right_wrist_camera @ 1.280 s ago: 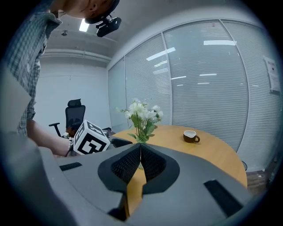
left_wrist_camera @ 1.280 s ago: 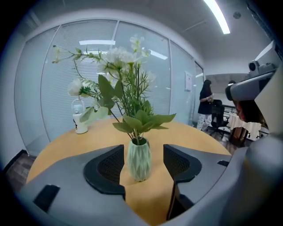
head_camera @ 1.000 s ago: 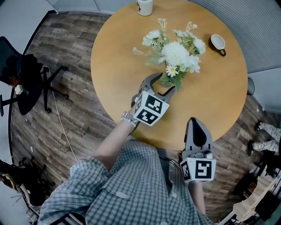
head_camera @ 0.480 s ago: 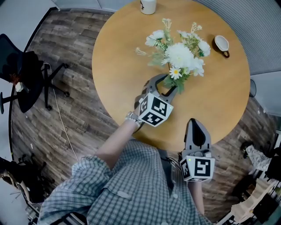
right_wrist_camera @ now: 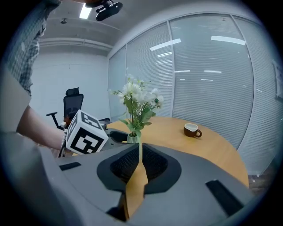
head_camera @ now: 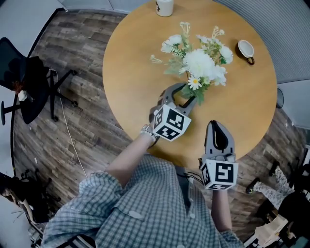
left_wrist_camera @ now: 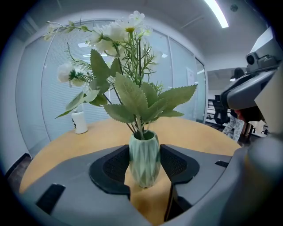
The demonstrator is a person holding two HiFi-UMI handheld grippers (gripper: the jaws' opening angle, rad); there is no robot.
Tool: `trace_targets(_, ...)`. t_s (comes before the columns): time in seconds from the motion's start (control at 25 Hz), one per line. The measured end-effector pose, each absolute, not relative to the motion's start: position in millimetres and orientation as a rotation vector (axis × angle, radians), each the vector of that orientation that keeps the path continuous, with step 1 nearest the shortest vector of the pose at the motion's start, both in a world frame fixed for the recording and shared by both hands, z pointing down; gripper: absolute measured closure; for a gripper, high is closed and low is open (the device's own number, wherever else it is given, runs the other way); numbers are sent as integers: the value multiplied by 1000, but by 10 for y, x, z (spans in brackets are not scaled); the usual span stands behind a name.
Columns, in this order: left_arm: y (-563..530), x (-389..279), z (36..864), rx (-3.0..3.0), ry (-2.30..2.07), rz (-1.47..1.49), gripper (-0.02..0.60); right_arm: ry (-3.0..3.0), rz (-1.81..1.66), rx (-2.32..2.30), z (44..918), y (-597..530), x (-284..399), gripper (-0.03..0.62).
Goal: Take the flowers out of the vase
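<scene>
White flowers with green leaves (head_camera: 198, 63) stand in a small pale green faceted vase (left_wrist_camera: 144, 161) on the round wooden table (head_camera: 135, 72). My left gripper (head_camera: 180, 97) reaches under the leaves, and its two black pads (left_wrist_camera: 112, 165) press on the vase's sides, so it is shut on the vase. In the head view the leaves hide most of the vase. My right gripper (head_camera: 216, 127) hovers at the table's near edge, shut with nothing in it. The right gripper view shows its closed jaws (right_wrist_camera: 139, 154) pointing at the flowers (right_wrist_camera: 137, 99) and the vase (right_wrist_camera: 131, 138).
A brown coffee cup (head_camera: 244, 48) sits at the table's right edge, and a white mug (head_camera: 164, 7) at its far edge. A black office chair (head_camera: 24, 82) stands on the wooden floor to the left. Glass walls with blinds ring the room.
The left jaws have narrowed onto the vase. The right gripper has shifted slightly forward over the table's near edge.
</scene>
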State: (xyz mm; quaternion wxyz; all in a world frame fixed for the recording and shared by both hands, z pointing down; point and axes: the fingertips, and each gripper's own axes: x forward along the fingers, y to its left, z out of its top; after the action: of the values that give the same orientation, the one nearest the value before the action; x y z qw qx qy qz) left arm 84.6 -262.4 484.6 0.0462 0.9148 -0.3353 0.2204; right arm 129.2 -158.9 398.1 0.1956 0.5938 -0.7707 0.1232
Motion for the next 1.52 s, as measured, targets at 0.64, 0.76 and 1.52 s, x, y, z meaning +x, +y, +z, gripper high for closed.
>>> trace_targets(0.64, -2620, 851, 4845, 2792, -1016, 672, 354, -2316, 377, 1478, 4098, -2240, 929, 398)
trace_targets(0.76, -2622, 851, 4839, 2795, -1014, 668, 354, -2323, 365, 1472, 4104, -2380, 892, 396)
trace_targets(1.52, -2605, 886, 4826, 2808, -992, 675, 354, -2417, 358, 1418, 4172, -2842, 814, 437)
